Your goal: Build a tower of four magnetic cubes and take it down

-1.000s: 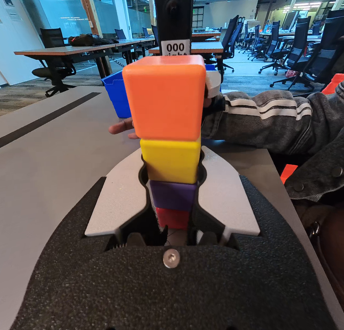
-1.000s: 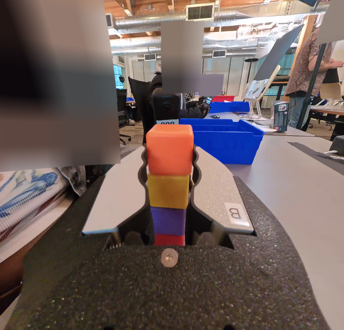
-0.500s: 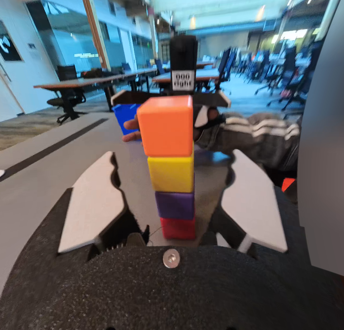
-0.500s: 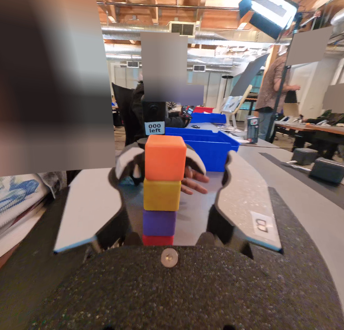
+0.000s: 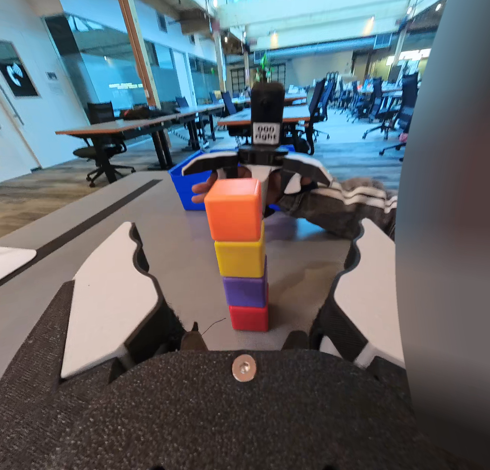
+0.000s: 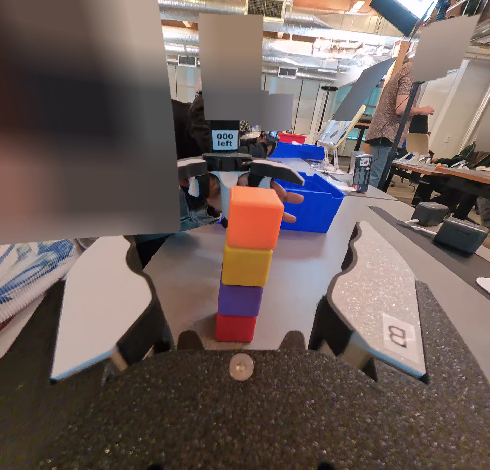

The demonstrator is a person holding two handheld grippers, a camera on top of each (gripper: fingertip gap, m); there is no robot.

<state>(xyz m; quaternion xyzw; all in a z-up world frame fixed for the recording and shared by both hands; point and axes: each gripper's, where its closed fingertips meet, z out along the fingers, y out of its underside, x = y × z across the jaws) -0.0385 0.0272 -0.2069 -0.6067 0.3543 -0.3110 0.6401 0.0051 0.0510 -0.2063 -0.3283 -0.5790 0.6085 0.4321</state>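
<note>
While four-cube tower stood free on grey table (image 5: 172, 245), left gripper (image 5: 245, 229) and right gripper (image 6: 242, 234) faced each other across it, both spread wide, pads clear of cubes. Stack order bottom up: red cube (image 5: 249, 318), purple cube (image 5: 245, 290), yellow cube (image 5: 240, 258), orange cube (image 5: 233, 209). Blue bin (image 6: 313, 208) behind tower.

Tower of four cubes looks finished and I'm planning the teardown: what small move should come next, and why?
Probably bring one gripper, say the right gripper, forward and up so its open fingers flank the orange cube. The tower, orange on yellow, purple and red, stands free on the table. Both grippers are open and clear of it, left gripper too, and teardown starts at the top.
</note>
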